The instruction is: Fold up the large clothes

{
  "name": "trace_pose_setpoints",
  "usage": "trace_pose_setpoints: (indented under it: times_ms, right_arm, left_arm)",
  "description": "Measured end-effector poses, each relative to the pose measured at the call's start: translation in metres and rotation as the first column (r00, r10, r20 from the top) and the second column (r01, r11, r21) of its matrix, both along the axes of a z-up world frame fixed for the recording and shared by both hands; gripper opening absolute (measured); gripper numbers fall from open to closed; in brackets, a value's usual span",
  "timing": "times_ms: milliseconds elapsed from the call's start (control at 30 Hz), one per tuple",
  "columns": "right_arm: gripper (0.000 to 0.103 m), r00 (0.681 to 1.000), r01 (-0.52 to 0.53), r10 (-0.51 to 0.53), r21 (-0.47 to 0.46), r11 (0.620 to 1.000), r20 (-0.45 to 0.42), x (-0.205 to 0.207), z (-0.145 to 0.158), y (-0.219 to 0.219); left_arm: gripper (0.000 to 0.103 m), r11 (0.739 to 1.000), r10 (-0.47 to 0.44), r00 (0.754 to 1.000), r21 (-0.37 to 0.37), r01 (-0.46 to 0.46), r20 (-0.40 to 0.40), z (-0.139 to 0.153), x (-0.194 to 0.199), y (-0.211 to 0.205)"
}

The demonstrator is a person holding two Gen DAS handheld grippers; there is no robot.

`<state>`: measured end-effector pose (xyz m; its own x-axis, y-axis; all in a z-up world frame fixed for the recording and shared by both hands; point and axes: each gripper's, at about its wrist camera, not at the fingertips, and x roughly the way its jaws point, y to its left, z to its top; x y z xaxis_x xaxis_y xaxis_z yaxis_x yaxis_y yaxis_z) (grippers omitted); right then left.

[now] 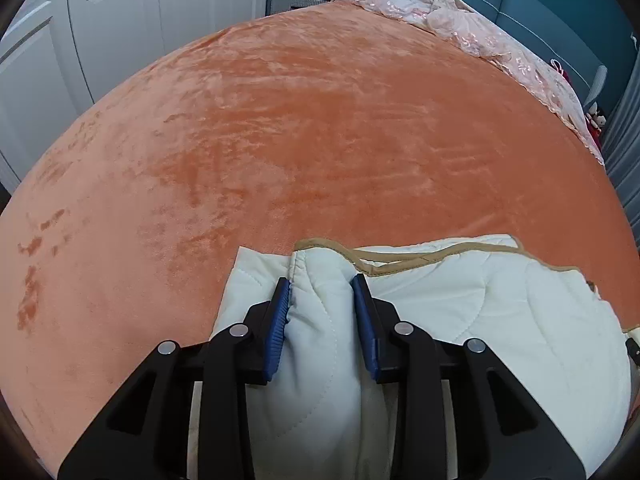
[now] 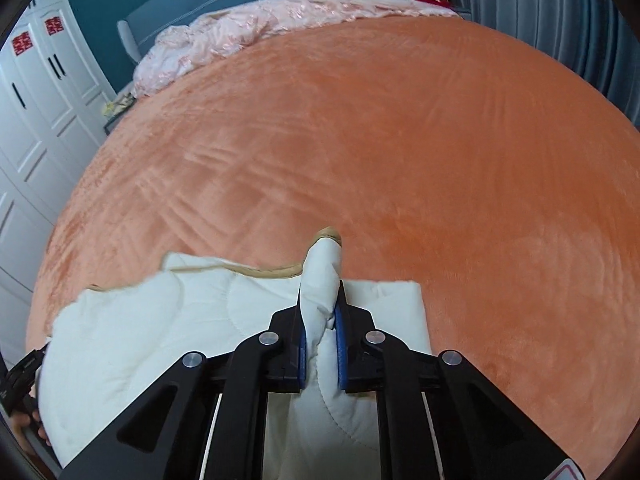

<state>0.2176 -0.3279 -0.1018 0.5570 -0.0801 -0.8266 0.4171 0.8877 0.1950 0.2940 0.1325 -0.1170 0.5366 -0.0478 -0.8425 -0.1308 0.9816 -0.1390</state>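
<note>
Plainly, the white quilted garment lies on the orange bedspread at the near edge of the bed, its tan-trimmed hem toward twelve o'clock. At its left corner, the left gripper stands partly open, blue pads pressing either side of a puffy fold bunched between them. At the right corner, the right gripper is pinched nearly closed on a narrow twist of the same fabric, which pokes out toward twelve o'clock past the fingertips. The looser left hold looks the likelier to fail: thick padding could slide free on a lift, dropping that corner and skewing the fold. Pink bedding is heaped at the far side, well apart.
</note>
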Motion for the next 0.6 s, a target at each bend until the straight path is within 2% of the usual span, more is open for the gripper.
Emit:
trace_pose_setpoints:
  times_ms: [133,300,433,500,533,567,600]
  right_arm:
    - [0.01,1.0,0.02,-0.02,-0.029,0.999,-0.007,-0.002,-0.024,0.001]
    - [0.011,0.999,0.033,-0.033,-0.109,0.994,-0.002,0.001,-0.032,0.01]
    - [0.011,0.999,0.038,-0.038,-0.063,0.997,0.005,0.0,-0.031,0.003]
    - [0.011,0.998,0.063,-0.063,-0.033,0.998,0.003,-0.003,-0.018,-0.006]
    - [0.013,0.994,0.102,-0.101,-0.036,0.994,0.039,-0.011,-0.002,-0.01]
    - [0.024,0.987,0.137,-0.132,-0.049,0.989,0.092,-0.021,0.016,-0.01]
    - [0.028,0.979,0.16,-0.149,-0.068,0.985,0.139,-0.029,0.032,-0.008]
  left_arm:
    - [0.032,0.999,0.011,0.999,0.048,-0.013,0.039,-0.007,-0.001,-0.006]
    - [0.033,0.998,0.031,0.998,0.054,-0.034,0.061,-0.013,0.001,-0.005]
    - [0.034,0.997,0.03,0.998,0.068,-0.034,0.056,-0.011,0.004,-0.006]
    - [0.034,0.996,0.029,0.998,0.084,-0.034,0.058,0.003,0.003,-0.004]
    - [0.034,0.993,0.034,0.995,0.11,-0.044,0.092,0.018,-0.002,-0.003]
    - [0.034,0.991,0.032,0.989,0.123,-0.049,0.142,0.034,-0.011,-0.003]
    - [0.032,0.989,0.03,0.981,0.134,-0.056,0.193,0.051,-0.018,-0.002]
